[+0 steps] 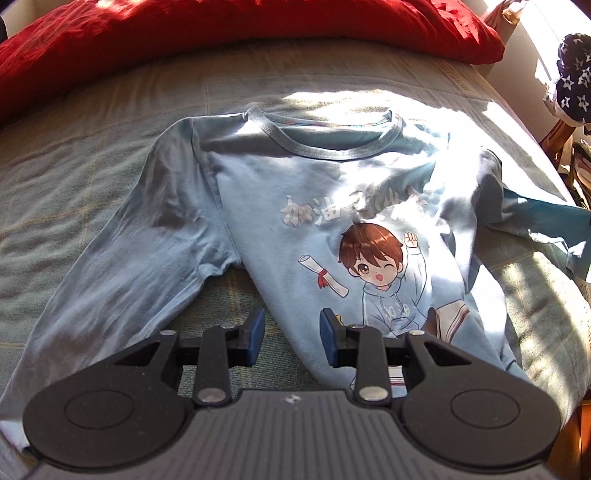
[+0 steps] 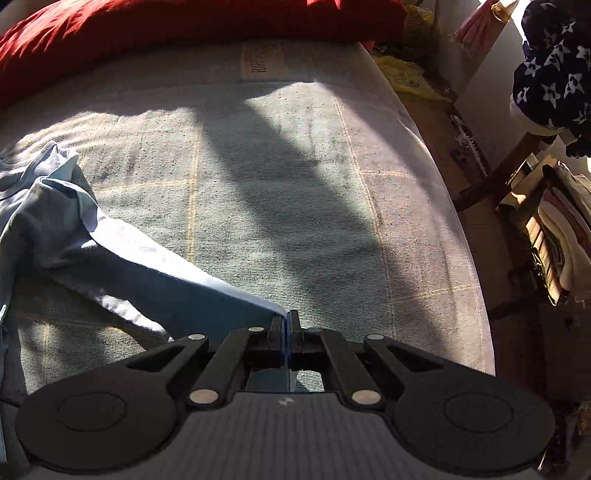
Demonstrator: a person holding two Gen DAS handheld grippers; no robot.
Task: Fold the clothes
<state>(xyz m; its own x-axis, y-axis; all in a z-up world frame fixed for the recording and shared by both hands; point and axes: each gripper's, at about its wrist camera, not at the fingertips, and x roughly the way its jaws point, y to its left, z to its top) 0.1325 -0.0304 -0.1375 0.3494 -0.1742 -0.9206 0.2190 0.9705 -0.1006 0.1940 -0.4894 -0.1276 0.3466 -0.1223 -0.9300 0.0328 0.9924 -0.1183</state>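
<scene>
Harsh sunlight, deep shadows (fisheye-bent edges)

Bed (image 2: 295, 184) covered with grey-green blanket (image 1: 92, 155) with faint yellow check lines, strong sunlight patches and hard shadows across it. Red quilt (image 1: 221, 26) bunched along far edge. Right of bed, white wall (image 2: 487, 74) in bright sun, navy star-print cloth (image 2: 554, 74) hanging over a wooden chair (image 2: 509, 162), stacked folded fabrics (image 2: 565, 236) beside it, dark cluttered floor (image 2: 517, 295) below
</scene>
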